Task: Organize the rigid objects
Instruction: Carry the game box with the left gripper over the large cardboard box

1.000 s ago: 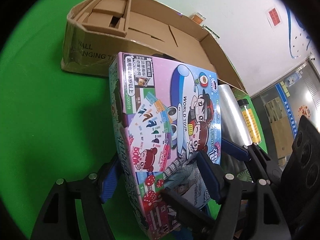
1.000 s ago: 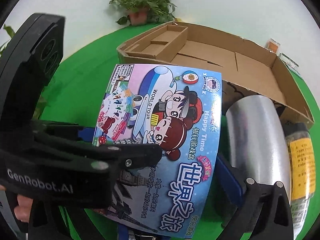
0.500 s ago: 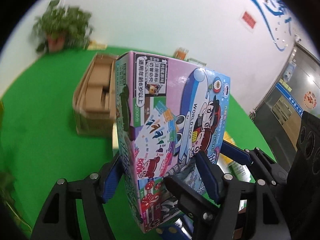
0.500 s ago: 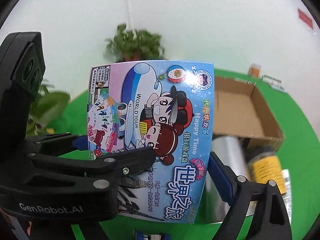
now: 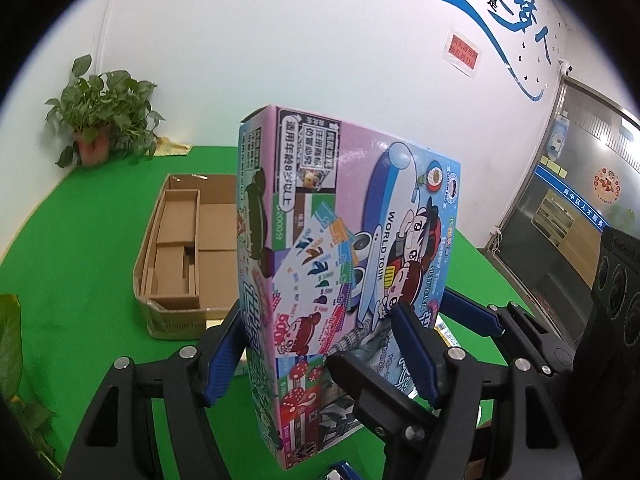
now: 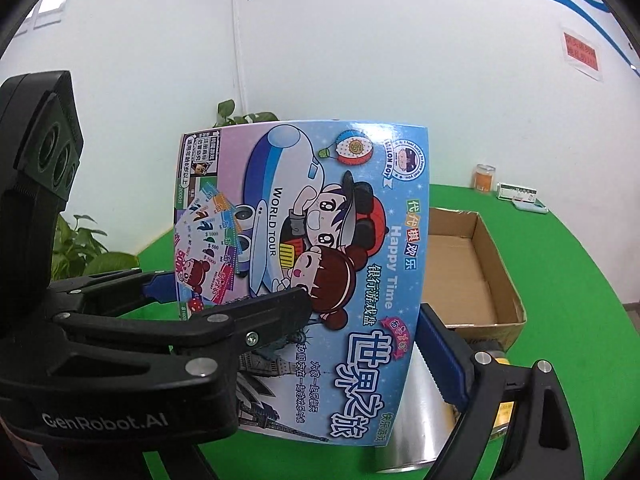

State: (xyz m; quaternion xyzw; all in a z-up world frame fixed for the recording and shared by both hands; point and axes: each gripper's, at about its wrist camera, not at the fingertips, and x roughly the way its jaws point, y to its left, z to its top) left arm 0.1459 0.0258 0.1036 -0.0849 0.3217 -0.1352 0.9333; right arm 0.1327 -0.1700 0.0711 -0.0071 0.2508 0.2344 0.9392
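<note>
Bright, even overhead room light; soft shadows, slight glare on the game box (image 5: 352, 264), edges bulging into black corners.

Left claw (image 5: 320, 356) and right claw (image 6: 300, 344), both clamped

Both tools grip the upright game box (image 6: 320, 240) above a cardboard box (image 6: 480, 264), seemingly empty.

An office-like demo room: a green-covered table (image 5: 92, 248), a slogan-painted wall (image 5: 504, 4), a glass door (image 5: 576, 184).
</note>
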